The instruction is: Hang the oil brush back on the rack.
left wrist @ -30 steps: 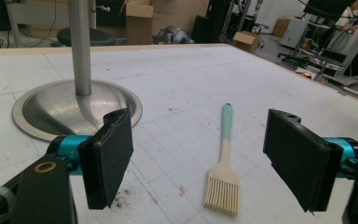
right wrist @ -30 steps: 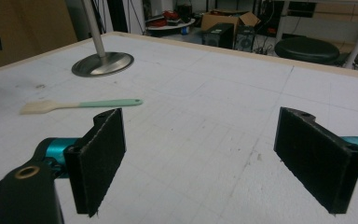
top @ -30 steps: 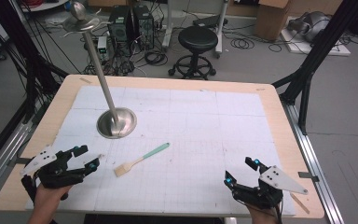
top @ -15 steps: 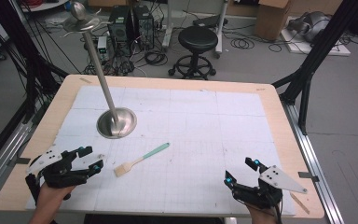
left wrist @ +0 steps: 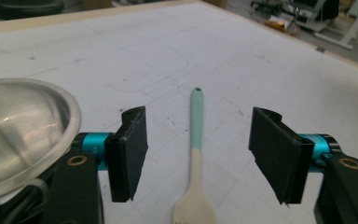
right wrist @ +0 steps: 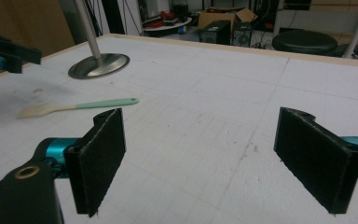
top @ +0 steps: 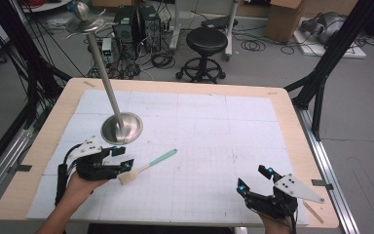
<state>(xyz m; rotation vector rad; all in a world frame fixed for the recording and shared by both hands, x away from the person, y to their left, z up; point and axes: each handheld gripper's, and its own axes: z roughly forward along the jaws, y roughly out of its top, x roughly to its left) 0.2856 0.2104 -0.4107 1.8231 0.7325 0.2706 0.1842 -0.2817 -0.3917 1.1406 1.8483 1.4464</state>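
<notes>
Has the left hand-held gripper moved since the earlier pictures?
Yes. The left hand-held gripper moved right across the white mat, toward the wooden spatula with a mint-green handle, which kept its place beside the round steel stand base; its jaws have just been closing.

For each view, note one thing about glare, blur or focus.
High view: even light, the metal stand base gleams softly. Left gripper view: that base is blurred and glary at the edge, while the spatula is fairly sharp. Right gripper view: the near pads look soft, and the background is dim.
</notes>
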